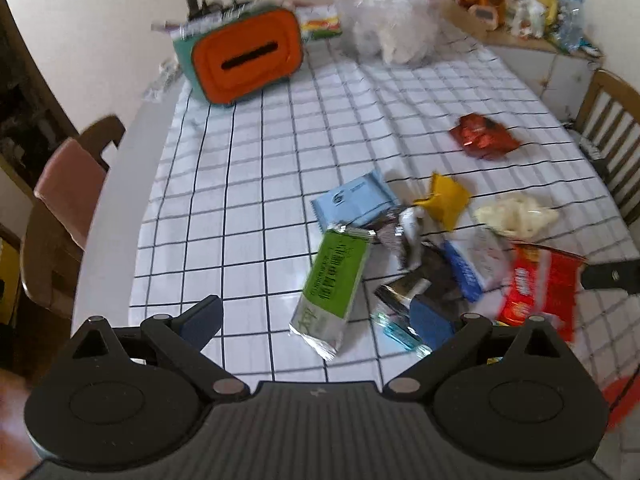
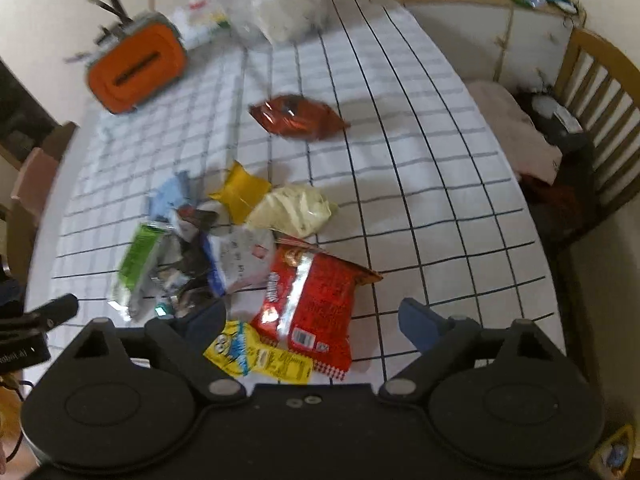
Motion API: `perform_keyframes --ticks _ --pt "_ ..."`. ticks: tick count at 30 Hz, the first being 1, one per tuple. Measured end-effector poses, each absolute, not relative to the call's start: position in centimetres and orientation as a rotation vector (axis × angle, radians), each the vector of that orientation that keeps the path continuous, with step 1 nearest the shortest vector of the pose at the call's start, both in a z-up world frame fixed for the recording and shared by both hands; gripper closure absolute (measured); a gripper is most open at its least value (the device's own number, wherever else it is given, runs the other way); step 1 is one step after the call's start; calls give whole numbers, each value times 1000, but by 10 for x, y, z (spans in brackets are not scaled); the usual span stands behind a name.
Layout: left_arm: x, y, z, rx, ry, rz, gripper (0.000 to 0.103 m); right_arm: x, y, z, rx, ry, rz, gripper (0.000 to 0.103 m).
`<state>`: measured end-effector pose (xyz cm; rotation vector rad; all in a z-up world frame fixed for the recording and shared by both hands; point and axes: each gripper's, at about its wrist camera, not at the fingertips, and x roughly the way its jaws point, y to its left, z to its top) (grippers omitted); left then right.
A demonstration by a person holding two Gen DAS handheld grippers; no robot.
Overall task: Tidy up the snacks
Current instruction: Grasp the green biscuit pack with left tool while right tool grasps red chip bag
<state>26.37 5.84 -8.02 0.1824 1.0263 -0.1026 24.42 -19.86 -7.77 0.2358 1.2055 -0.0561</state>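
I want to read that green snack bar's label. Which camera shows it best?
The left wrist view: the green snack bar lies close and fairly sharp, full length. In the right wrist view it sits far left, blurred and partly covered by other wrappers.

Snack pile near me, tissue box at the far left

I see the snack pile (image 1: 420,248) lying on the tablecloth (image 1: 260,184); one lone packet (image 1: 482,137) sits apart behind it, the tissue box (image 1: 244,54) stands far back left, and a chair (image 2: 600,128) stands right of the table.
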Motion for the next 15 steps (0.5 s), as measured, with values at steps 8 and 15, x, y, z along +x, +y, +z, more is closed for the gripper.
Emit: perform_keyframes --ticks 8,15 --pt "311 70 -132 159 1128 -114 4 274 -182 -125 254 1296 -121 12" --pt "330 67 -155 157 1167 -140 12 286 -170 -148 245 1337 -150 13"
